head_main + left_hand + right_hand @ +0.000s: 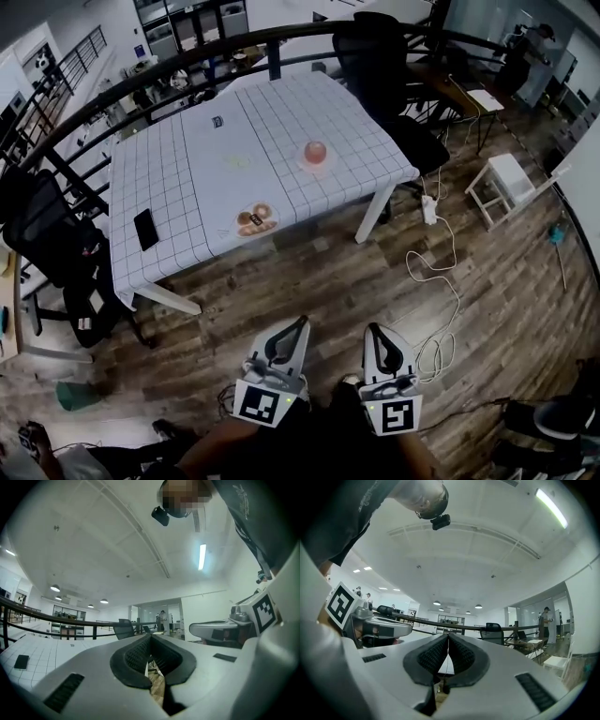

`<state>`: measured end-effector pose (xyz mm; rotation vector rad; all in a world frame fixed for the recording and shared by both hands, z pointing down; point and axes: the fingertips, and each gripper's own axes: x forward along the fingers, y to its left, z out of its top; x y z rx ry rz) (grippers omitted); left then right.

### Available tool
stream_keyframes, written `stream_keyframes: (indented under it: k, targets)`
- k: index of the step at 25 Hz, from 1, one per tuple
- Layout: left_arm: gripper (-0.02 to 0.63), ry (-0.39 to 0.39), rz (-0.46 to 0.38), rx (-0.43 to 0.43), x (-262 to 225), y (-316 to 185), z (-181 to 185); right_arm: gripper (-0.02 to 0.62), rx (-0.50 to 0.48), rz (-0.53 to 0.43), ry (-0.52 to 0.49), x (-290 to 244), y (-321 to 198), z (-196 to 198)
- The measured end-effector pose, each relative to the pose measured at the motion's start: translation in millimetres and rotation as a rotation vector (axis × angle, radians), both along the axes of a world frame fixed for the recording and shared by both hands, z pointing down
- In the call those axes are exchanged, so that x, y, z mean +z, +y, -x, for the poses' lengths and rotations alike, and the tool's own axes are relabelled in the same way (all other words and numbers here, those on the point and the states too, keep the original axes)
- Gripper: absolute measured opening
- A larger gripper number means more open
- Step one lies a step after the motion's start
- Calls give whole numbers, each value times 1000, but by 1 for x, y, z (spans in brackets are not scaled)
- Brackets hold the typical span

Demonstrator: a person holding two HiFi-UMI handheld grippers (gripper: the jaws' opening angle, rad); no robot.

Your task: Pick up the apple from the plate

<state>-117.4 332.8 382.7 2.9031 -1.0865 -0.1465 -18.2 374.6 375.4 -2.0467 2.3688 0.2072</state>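
A reddish apple (316,151) sits on a small plate (316,164) near the right part of the white checked table (187,159). Both grippers are far from it, low over the wooden floor at the bottom of the head view. My left gripper (302,322) is shut with nothing in it; its black pads (136,656) meet at the tips. My right gripper (372,329) is shut and empty too, its pads (461,656) touching. In both gripper views the table shows only as a white strip beyond the jaws; the apple is not visible there.
A second plate (255,221) with brownish food lies at the table's near edge, a black phone (145,229) at its left. Black chairs (42,239) stand left and behind (389,84). A white cable (441,281) and a small white stool (502,187) are on the floor to the right.
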Motion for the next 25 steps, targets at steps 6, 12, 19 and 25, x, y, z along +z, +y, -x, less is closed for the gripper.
stream_keyframes:
  k: [6, 12, 19, 25]
  targets:
    - [11, -9, 4, -7, 8, -35, -3, 23, -50, -12, -25, 5, -44, 4]
    - [11, -62, -15, -46, 16, -87, -30, 23, -108, -6, -36, 14, -102, -11]
    - [11, -52, 12, -90, 16, -154, -70, 23, -152, 16, -66, 16, -176, -49]
    - [11, -66, 34, -123, 18, -204, -93, 23, -170, 11, -102, 16, -229, -84]
